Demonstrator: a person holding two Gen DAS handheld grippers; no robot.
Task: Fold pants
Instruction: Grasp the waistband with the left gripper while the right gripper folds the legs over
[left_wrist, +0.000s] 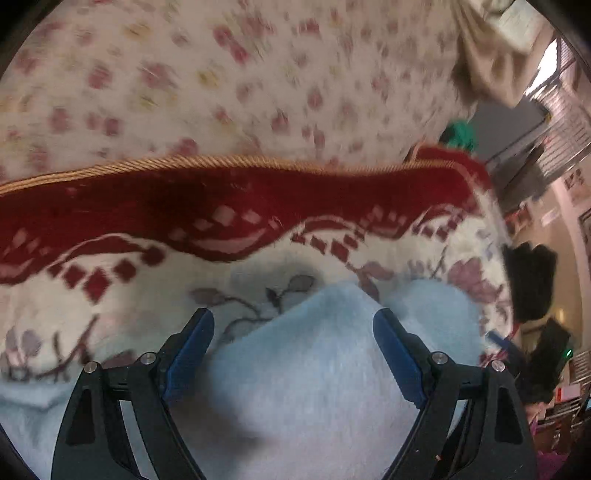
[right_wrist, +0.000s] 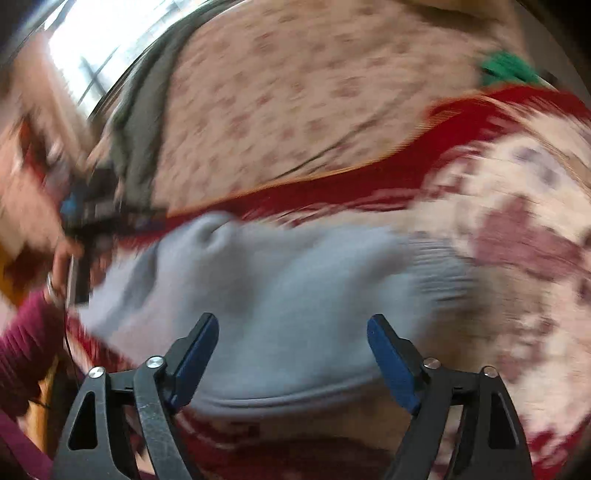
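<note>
Pale blue fleece pants (left_wrist: 314, 369) bunched on red-bordered cream floral blanket (left_wrist: 110, 295). Left gripper (left_wrist: 293, 350) and right gripper (right_wrist: 293, 354) above pants, fingers spread wide, holding nothing. Risk: pinching blanket pile along with pants, dragging both and spoiling the fold.

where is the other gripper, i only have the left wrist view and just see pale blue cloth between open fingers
Observer: The right gripper is open too, over the pants.
Operator: any hem visible there
Observer: Yes, a seamed edge of the cloth runs between its fingers, lying on the blanket.
Operator: anything else nearby
Observer: A dark red sleeve shows at that view's left edge.
</note>
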